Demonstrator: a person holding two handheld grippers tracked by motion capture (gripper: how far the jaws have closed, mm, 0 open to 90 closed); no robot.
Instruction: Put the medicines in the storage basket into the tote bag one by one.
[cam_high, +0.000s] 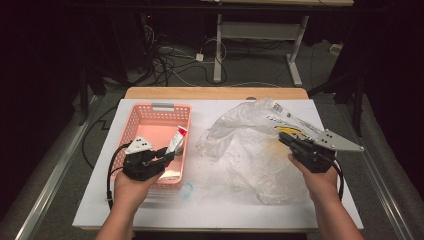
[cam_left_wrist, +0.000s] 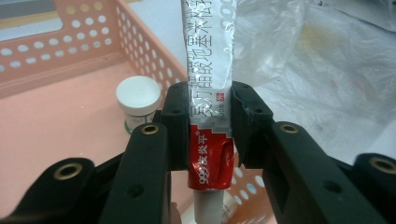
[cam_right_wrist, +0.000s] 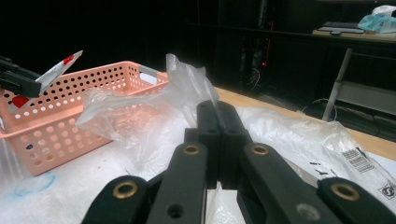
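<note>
In the high view, the left gripper (cam_high: 167, 156) hung over the right-hand wall of a pink perforated basket (cam_high: 145, 116) on the white tabletop (cam_high: 210, 205), its jaws pinching a red-and-silver ointment tube (cam_high: 176, 140) that slanted up above the basket. The right gripper (cam_high: 286, 141) sat at the near right edge of a crumpled clear plastic bag (cam_high: 240, 140), which lay beside the basket and carried a printed label too small to read. In the left gripper view, the jaws pressed on both sides of the tube (cam_left_wrist: 210, 107); its red end bore "999" followed by Chinese characters, and blue Chinese lettering ran along the silver body. A small white-lidded jar (cam_left_wrist: 138, 95) stood on the basket floor (cam_left_wrist: 56, 126) just beyond the left jaw. In the right gripper view, the jaws were pressed together on a fold of the plastic bag (cam_right_wrist: 187, 79), which rose in a peak just beyond their tips. A barcode label (cam_right_wrist: 357, 160) showed on the bag at the right, and the basket (cam_right_wrist: 70, 116) stood at the left.
</note>
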